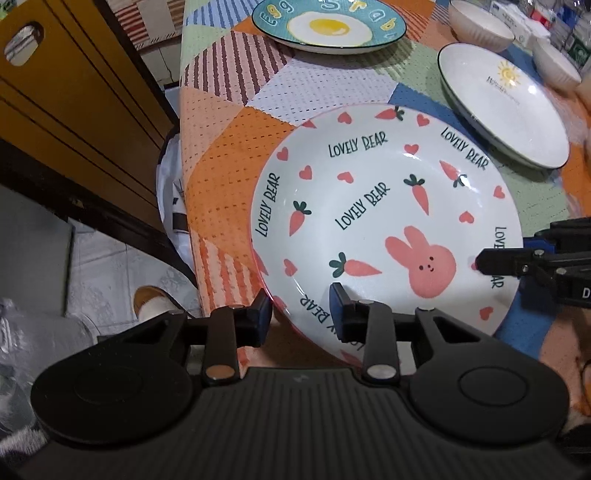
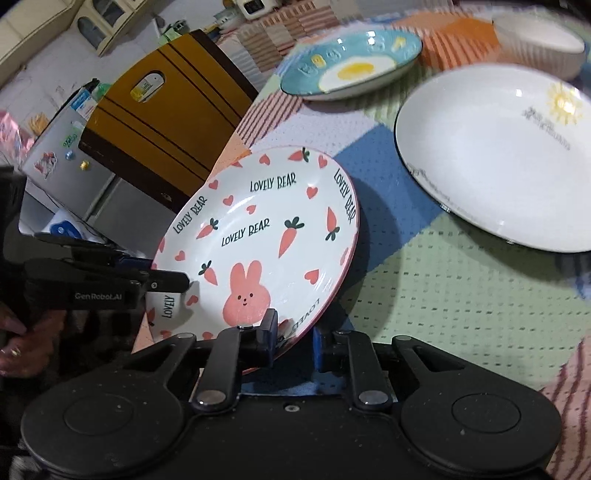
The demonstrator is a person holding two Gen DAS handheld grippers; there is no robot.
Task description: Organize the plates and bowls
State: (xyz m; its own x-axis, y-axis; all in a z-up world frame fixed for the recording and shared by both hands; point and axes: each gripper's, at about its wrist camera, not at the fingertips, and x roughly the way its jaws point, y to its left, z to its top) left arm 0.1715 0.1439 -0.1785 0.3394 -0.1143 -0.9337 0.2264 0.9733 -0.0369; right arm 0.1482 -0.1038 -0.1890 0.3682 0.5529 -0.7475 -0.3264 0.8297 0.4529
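A white "Lovely Bear" plate (image 1: 384,206) with a pink rabbit and carrots is held tilted above the patchwork tablecloth (image 1: 229,147); it also shows in the right wrist view (image 2: 266,236). My left gripper (image 1: 301,314) straddles its near rim, one finger under and one over. My right gripper (image 2: 295,338) is shut on the opposite rim and shows in the left wrist view (image 1: 491,264). The left gripper shows in the right wrist view (image 2: 173,280) on the plate's left rim. A white sun plate (image 1: 502,103) (image 2: 495,155) and a blue egg plate (image 1: 328,26) (image 2: 351,66) lie beyond.
Two white ribbed bowls (image 1: 480,26) (image 1: 554,62) stand at the far right; one shows in the right wrist view (image 2: 539,40). A brown wooden cabinet (image 1: 74,110) stands left of the table edge. Boxes and clutter (image 1: 524,18) lie at the back right. A foot (image 1: 151,302) is on the floor.
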